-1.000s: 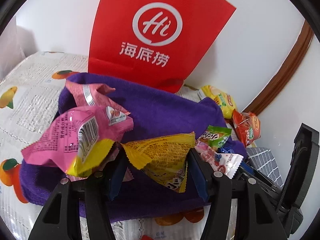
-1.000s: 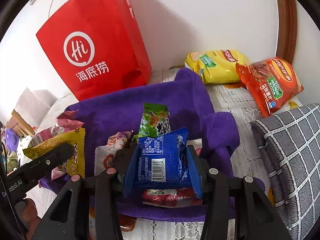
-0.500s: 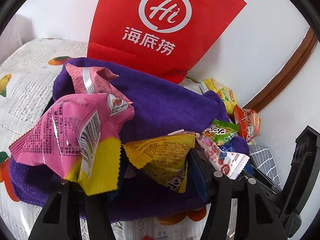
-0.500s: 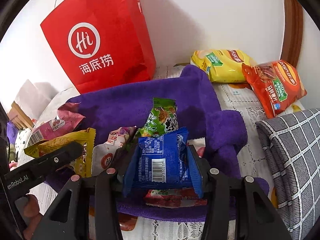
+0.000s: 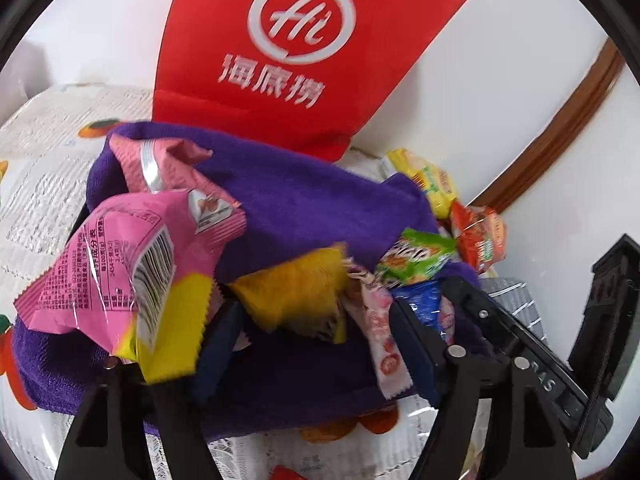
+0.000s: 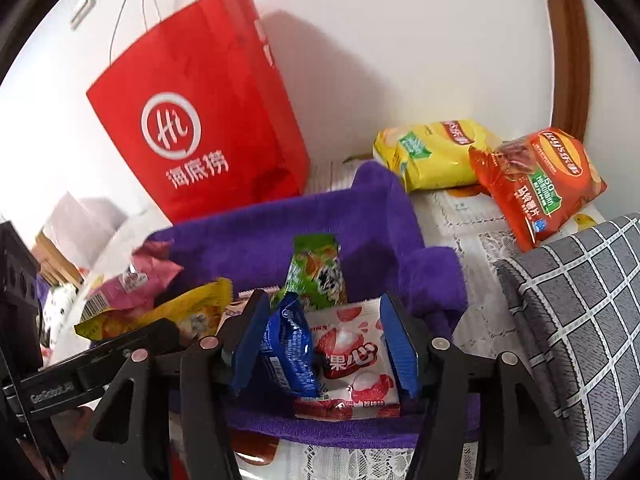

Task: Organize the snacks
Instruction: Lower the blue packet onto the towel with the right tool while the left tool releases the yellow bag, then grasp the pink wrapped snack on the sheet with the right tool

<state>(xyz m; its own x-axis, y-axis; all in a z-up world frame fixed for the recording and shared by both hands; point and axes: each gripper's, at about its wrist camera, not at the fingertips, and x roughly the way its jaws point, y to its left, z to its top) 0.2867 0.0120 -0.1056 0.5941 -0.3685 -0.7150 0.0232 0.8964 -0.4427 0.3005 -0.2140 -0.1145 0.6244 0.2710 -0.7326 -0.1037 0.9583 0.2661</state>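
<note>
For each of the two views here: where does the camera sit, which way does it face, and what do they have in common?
Left wrist: on the left gripper, looking down along its opening fingers at the yellow packet on the purple towel; the right gripper intrudes at right.
Right wrist: on the right gripper, its jaws opening around the blue packet; the left gripper shows at left.
Shared: red bag, purple towel, green packet, both chip bags.
</note>
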